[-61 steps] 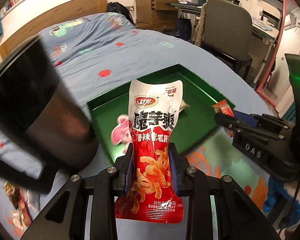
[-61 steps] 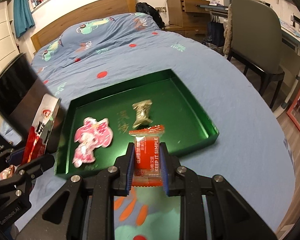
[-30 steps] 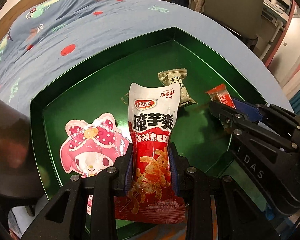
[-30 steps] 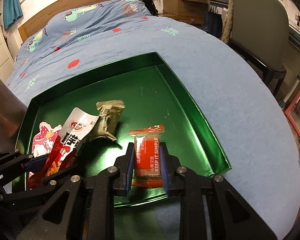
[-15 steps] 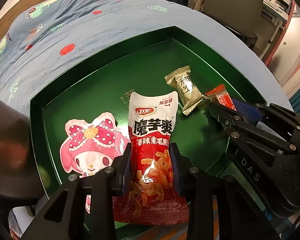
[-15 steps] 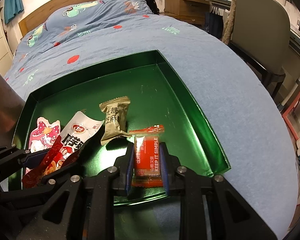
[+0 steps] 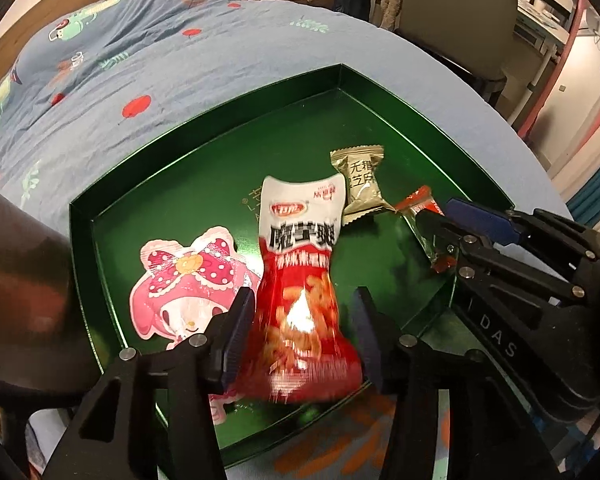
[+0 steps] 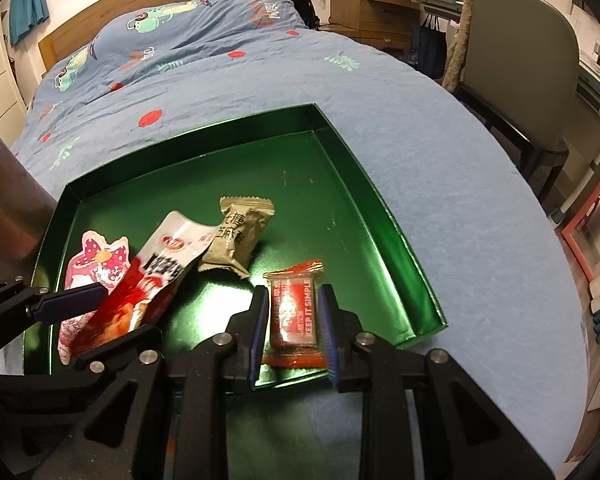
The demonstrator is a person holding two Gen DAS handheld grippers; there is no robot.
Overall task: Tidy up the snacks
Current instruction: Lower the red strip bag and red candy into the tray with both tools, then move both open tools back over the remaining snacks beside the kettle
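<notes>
The left claw (image 7: 304, 316) had just been opening, jaws apart, releasing the red packet (image 7: 300, 280) into the green tray (image 7: 203, 168). The right claw (image 8: 291, 332), clamped on the small sachet (image 8: 293, 308) at the tray's five o'clock, probably should release next.

I am tilting both grippers steeply downward, side by side. My left gripper (image 7: 304, 320) has just been opening its jaws; the red snack pouch (image 7: 300, 280) is sitting between them, blurred, with a gap showing at the right pad. My right gripper (image 8: 293, 332) is clamping the small red packet (image 8: 295, 312) flat between its blue pads.
</notes>
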